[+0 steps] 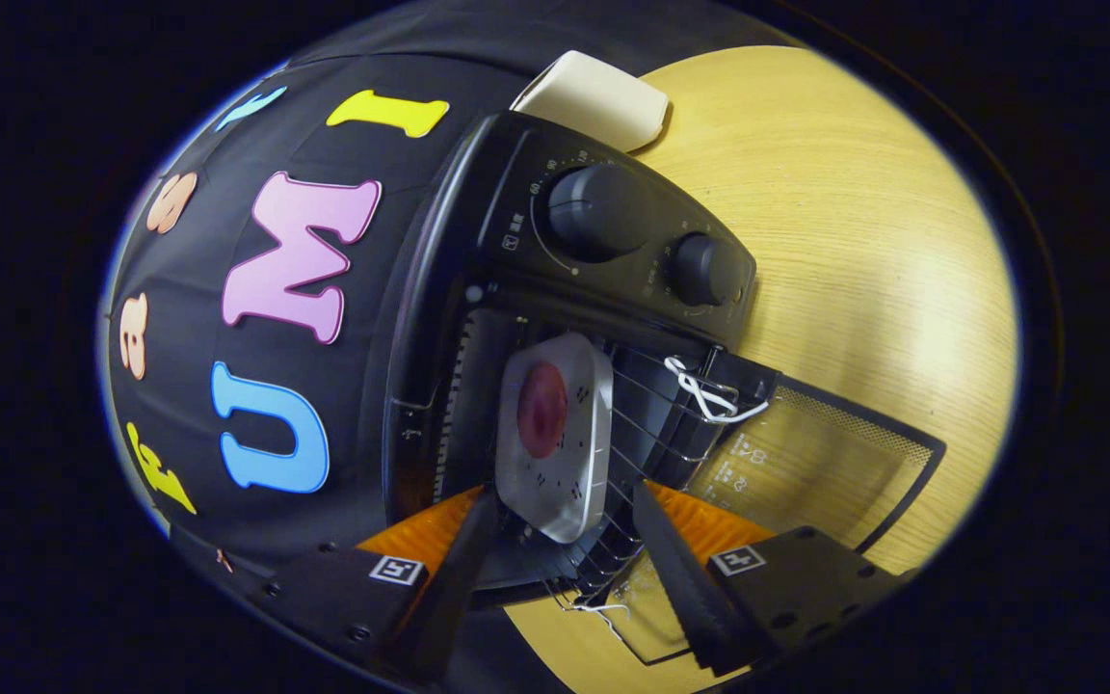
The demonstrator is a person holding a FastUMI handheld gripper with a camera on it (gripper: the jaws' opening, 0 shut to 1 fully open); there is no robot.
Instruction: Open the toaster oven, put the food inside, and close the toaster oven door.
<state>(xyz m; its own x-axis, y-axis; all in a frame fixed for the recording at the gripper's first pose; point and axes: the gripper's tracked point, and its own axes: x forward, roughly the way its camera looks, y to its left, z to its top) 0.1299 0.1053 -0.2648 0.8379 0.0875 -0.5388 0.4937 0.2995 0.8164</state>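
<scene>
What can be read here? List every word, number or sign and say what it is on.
Toaster oven dial numbers by the upper knob: too small to read.
White marks on the open door glass: blurred, unreadable.
Square coded tags on the hand-held gripper: patterns, no words; its fingers stand open either side of the tray.

toaster oven (613, 241) – black, door (806, 453) open | food (542, 410) – red, on tray (555, 434) inside
</scene>
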